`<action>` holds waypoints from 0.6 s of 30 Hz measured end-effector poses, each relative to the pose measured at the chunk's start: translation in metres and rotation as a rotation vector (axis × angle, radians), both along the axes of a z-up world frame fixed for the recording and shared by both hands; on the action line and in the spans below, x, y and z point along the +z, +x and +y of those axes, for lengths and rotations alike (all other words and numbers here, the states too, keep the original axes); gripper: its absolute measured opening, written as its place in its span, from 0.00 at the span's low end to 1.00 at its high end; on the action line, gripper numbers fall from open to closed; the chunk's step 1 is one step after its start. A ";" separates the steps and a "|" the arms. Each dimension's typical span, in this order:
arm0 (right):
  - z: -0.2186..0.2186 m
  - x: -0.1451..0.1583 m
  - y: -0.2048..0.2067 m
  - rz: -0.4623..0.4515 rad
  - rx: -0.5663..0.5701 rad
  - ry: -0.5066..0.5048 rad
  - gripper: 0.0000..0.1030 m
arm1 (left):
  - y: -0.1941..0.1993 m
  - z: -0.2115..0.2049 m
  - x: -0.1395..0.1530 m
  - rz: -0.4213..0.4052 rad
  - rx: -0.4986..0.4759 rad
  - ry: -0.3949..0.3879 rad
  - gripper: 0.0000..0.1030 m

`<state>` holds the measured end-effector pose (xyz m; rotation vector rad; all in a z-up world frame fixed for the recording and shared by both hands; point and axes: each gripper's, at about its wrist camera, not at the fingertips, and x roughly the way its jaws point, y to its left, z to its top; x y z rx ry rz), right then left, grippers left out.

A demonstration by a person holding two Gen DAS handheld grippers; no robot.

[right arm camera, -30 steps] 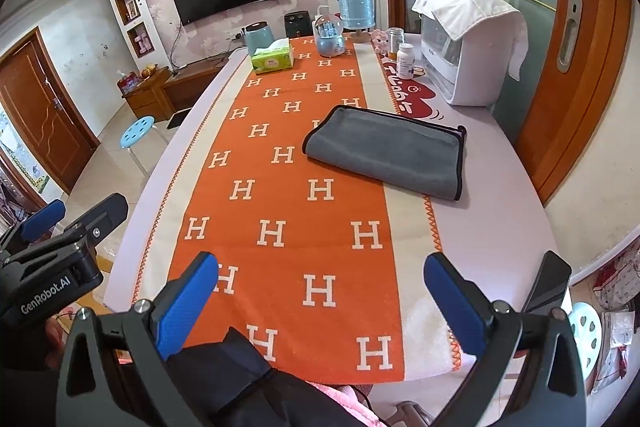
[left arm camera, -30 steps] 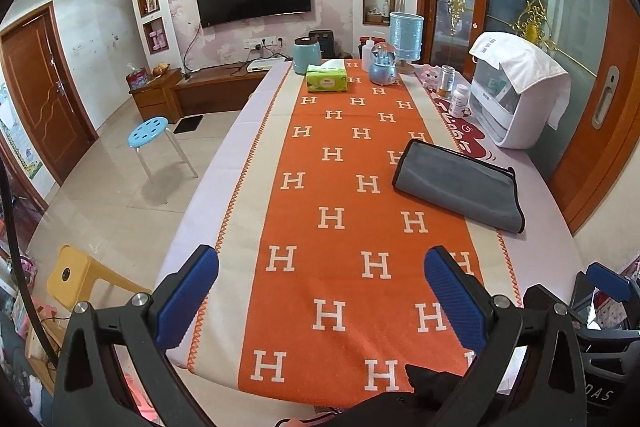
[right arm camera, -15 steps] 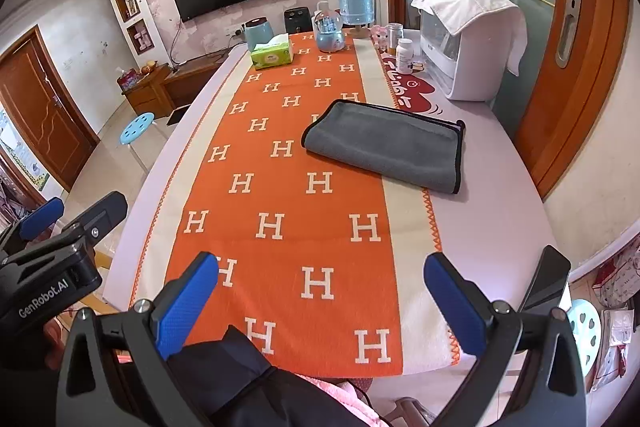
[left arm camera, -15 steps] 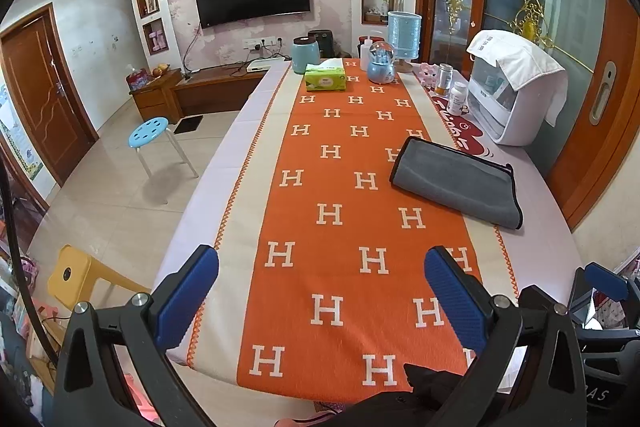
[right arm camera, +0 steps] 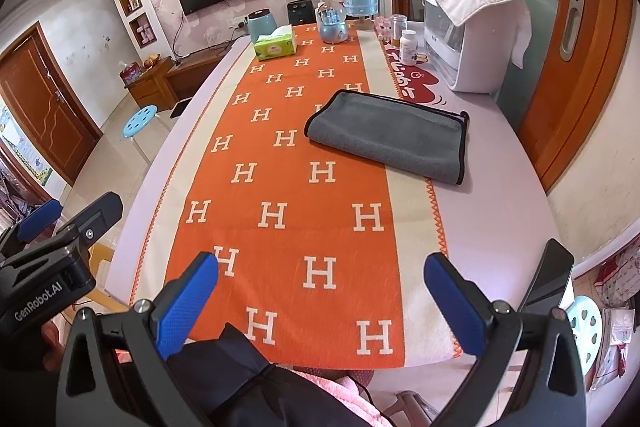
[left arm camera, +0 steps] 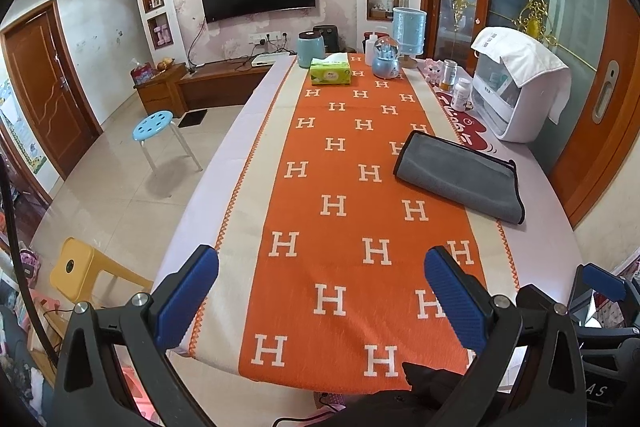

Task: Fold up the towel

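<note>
The body of the left gripper, seen at the left edge of the right wrist view, carries the white marking "GenRobot.AI". The orange woven table runner is printed with repeated white "H" letters in staggered rows. A red mat with white writing lies near the far right of the table; the characters are too distorted to read. One grey microfibre towel with black edge binding lies folded flat on the right side of the long table, partly on the runner and partly on the pale tablecloth beside it, well apart from both grippers. The left gripper has its two blue-padded fingers spread wide with nothing between them. The right gripper is likewise spread wide and empty, hovering over the near end of the runner. At the far end stand one green tissue box, one snow globe and one teal lidded canister. Two pill bottles stand beside one white countertop appliance draped with a white cloth. One blue round stool and one yellow stool stand on the floor.
</note>
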<state>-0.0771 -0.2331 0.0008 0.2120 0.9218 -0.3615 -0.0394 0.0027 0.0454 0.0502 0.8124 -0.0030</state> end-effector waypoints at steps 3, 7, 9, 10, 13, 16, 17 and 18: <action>0.001 -0.001 0.001 0.003 0.004 0.003 1.00 | -0.001 0.001 0.000 0.005 0.001 -0.001 0.99; 0.002 -0.002 0.001 0.008 0.006 0.006 1.00 | -0.001 0.001 -0.001 0.007 0.002 -0.002 0.99; 0.003 -0.003 0.002 0.011 0.006 0.006 1.00 | -0.002 0.002 -0.001 0.009 0.000 -0.003 0.99; 0.003 -0.003 0.001 0.010 0.006 0.006 1.00 | -0.001 0.001 -0.001 0.010 0.000 -0.002 0.99; 0.004 -0.003 0.002 0.011 0.005 0.005 1.00 | 0.000 0.000 -0.003 0.012 -0.003 -0.002 0.99; 0.004 -0.004 0.001 0.014 0.003 0.006 1.00 | 0.000 0.001 -0.003 0.014 -0.008 -0.003 0.99; 0.004 -0.005 0.001 0.016 0.002 0.006 1.00 | 0.000 0.000 -0.003 0.015 -0.009 -0.003 0.99; 0.004 -0.005 0.001 0.017 0.001 0.006 1.00 | 0.001 0.000 -0.003 0.017 -0.012 -0.003 0.99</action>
